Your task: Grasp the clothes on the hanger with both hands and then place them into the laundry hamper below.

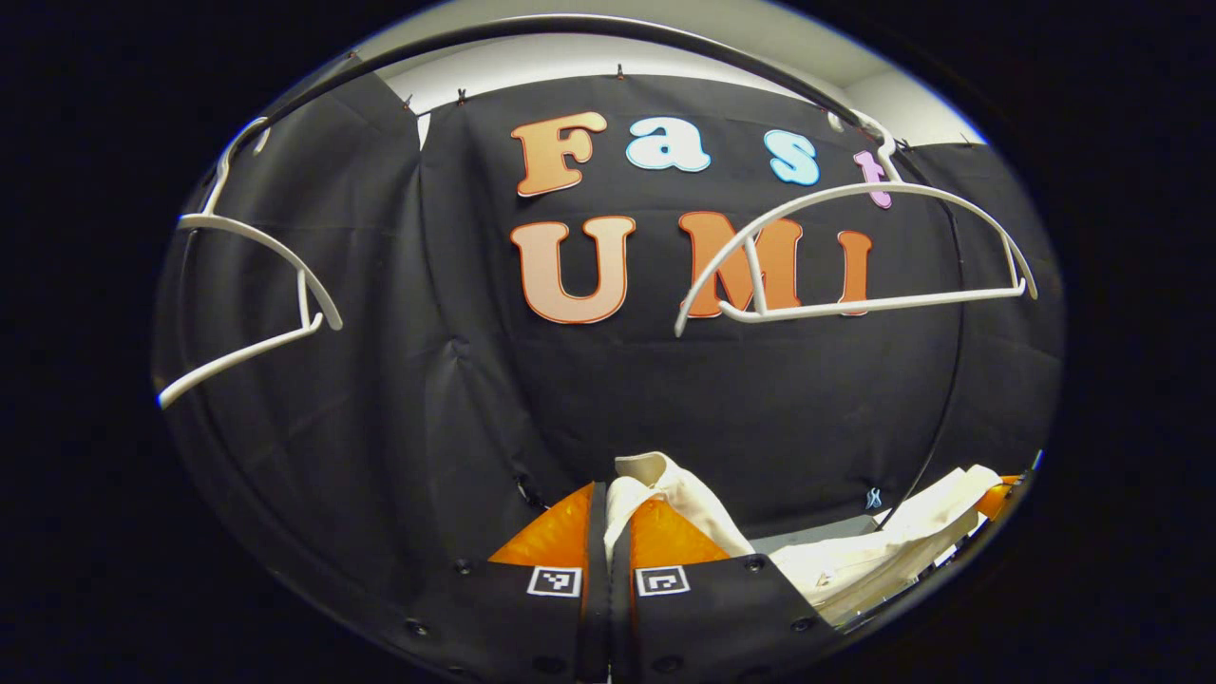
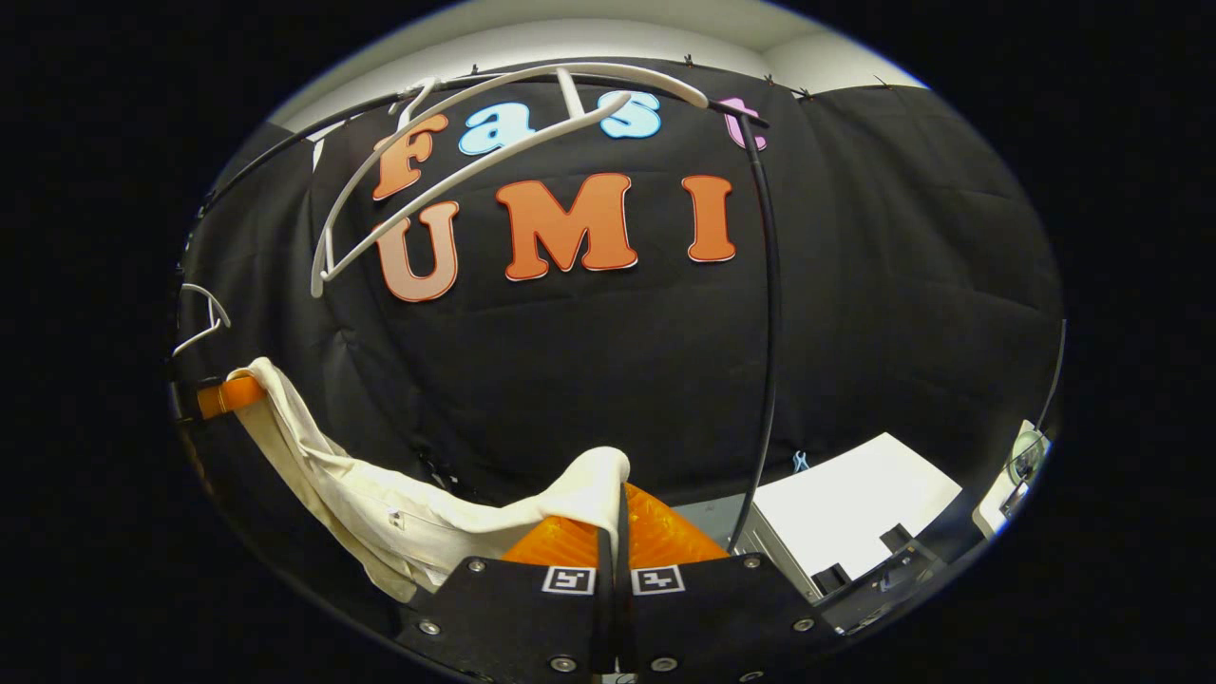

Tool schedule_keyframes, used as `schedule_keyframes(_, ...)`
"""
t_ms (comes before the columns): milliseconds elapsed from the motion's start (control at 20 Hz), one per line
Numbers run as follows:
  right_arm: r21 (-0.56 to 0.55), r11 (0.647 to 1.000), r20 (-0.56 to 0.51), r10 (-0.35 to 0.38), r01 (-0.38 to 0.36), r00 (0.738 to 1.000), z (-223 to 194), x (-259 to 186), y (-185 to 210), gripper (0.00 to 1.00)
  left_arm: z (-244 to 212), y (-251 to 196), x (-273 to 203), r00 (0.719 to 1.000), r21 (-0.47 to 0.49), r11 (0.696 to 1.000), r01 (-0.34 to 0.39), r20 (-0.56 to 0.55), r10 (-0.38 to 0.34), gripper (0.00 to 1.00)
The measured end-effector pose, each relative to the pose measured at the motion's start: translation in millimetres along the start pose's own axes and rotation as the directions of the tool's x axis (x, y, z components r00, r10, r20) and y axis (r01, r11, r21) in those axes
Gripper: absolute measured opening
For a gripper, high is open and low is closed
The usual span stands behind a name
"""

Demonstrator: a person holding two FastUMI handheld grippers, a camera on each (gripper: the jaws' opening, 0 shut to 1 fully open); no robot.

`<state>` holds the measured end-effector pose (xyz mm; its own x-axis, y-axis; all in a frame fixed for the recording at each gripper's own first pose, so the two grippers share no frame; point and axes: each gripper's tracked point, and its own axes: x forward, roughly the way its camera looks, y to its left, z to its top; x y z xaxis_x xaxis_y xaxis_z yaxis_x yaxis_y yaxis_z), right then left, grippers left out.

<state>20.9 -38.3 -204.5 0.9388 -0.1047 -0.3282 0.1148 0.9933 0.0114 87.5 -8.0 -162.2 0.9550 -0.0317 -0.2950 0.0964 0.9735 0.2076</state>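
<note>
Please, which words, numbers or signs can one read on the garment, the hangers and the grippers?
On the left gripper: no words, only two square black-and-white code markers.
On the right gripper: the same, two code markers.
On the cream garment: nothing that can be read.
On the white hangers: none.

Both views look along own tongs, near booth wall [image 1: 608, 399]; share hanger [image 1: 855, 256]

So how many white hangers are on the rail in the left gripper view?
2. One bare hanger hangs at the left end of the rail; the other bare hanger hangs at upper right. More may sit beyond the view's edge.
</note>
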Motion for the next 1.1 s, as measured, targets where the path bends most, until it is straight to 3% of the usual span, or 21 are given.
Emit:
schedule_keyframes(600,-0.007,1.000,-0.055,0.004,-0.005,0.998,-23.1,15.8,14.0,0.00,-60.8,-34.4,13.5,0.989,-0.007,0.997,0.075,-0.125,-0.076,0.07)
schedule_keyframes(1100,-0.033,0.998,-0.143,0.052,-0.057,0.988,-57.3,58.5,54.8,0.00,-126.0,-45.3,38.8,0.957,-0.014,0.996,0.090,-0.276,-0.090,0.07)
